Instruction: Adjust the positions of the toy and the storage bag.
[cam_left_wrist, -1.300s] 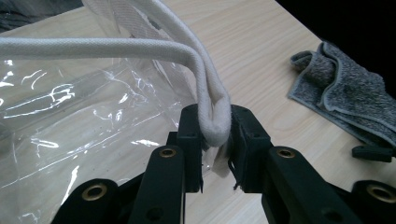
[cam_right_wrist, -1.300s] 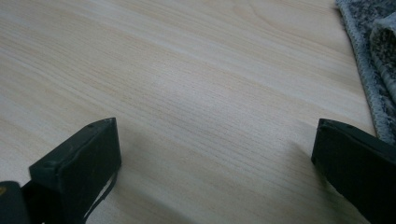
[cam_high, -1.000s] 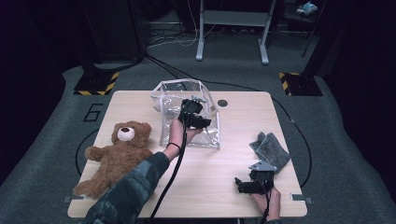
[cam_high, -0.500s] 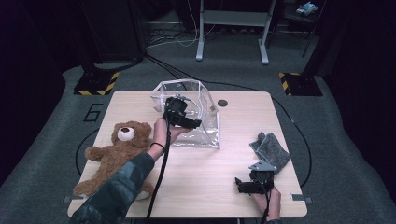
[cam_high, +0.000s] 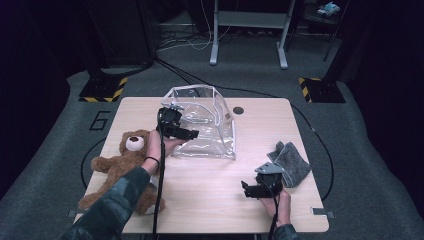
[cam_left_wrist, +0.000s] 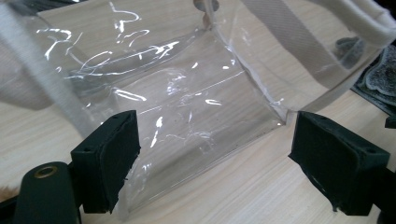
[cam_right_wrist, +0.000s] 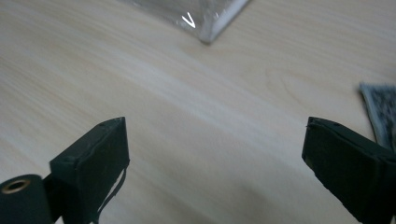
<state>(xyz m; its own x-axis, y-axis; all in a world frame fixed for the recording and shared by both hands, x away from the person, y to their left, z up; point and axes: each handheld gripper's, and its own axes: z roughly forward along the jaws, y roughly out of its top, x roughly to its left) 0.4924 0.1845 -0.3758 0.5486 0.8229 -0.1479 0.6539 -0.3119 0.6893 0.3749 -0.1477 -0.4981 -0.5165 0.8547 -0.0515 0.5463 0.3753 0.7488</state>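
Observation:
A clear plastic bag (cam_high: 205, 125) with white trim stands open in the middle of the wooden table (cam_high: 210, 200). My left gripper (cam_high: 192, 134) is at the bag's left front side, pointing right. Its jaws have just been opening and now stand wide. In the left gripper view the bag's clear wall (cam_left_wrist: 196, 93) is just ahead of the left gripper (cam_left_wrist: 215, 140), and neither pad presses it. My right gripper (cam_high: 245, 189) hovers near the table's front right. Its jaws have just been closing a little, and the right gripper (cam_right_wrist: 215, 149) is open over bare wood.
A brown teddy bear (cam_high: 120, 162) lies on the table's left side, beside my left forearm. A folded grey cloth (cam_high: 291, 162) lies at the right, just behind the right gripper. A small dark round hole (cam_high: 238, 110) is in the tabletop behind the bag.
My left gripper has moved left, from over the bag's middle to its left front side. The right gripper has shifted slightly left and up.

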